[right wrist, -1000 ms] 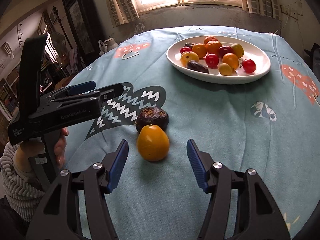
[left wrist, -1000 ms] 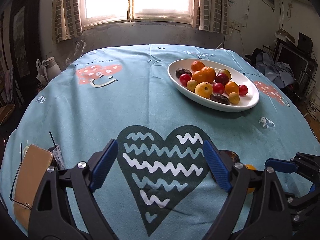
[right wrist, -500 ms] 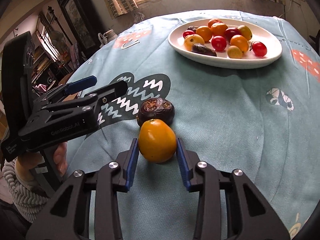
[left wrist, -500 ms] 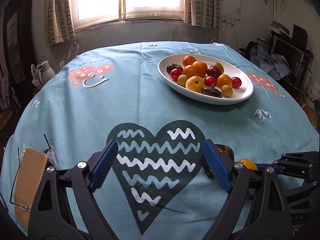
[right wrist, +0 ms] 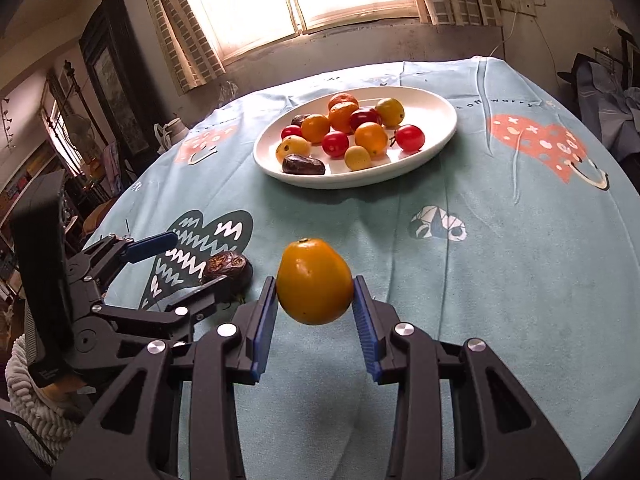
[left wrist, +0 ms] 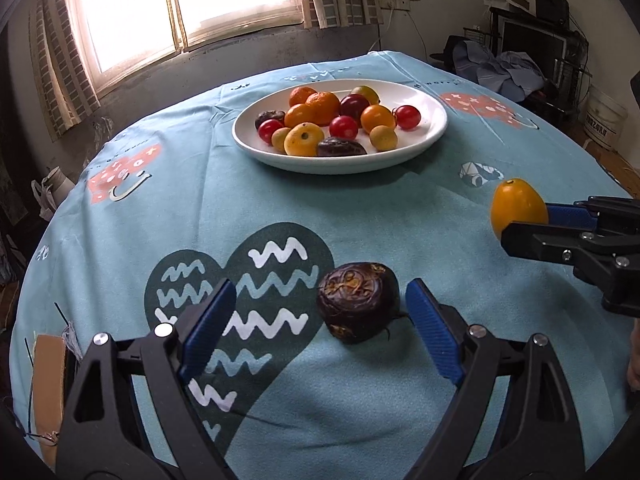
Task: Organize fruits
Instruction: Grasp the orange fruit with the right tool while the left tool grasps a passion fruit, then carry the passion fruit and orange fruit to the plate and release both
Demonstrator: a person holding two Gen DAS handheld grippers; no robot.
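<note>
Right claw (right wrist: 315,304) clamped on the orange fruit (right wrist: 314,282), pads across its widest girth, fruit lifted clear of the surface (right wrist: 500,280) towards the near edge. Skin smooth and glossy: judged slippery, light, firm but bruisable; grip at the broad belly sound, moderate pressure advised. Left claw (left wrist: 320,328) wide open, straddling the dark wrinkled fruit (left wrist: 359,301), which rests on the surface near the near edge, beside the heart print; right pad close, no contact seen. Shrivelled rind judged rough, easy to hold, light, possibly soft: take across the middle. White plate (left wrist: 424,148) of fruit well apart, towards the far edge.
</note>
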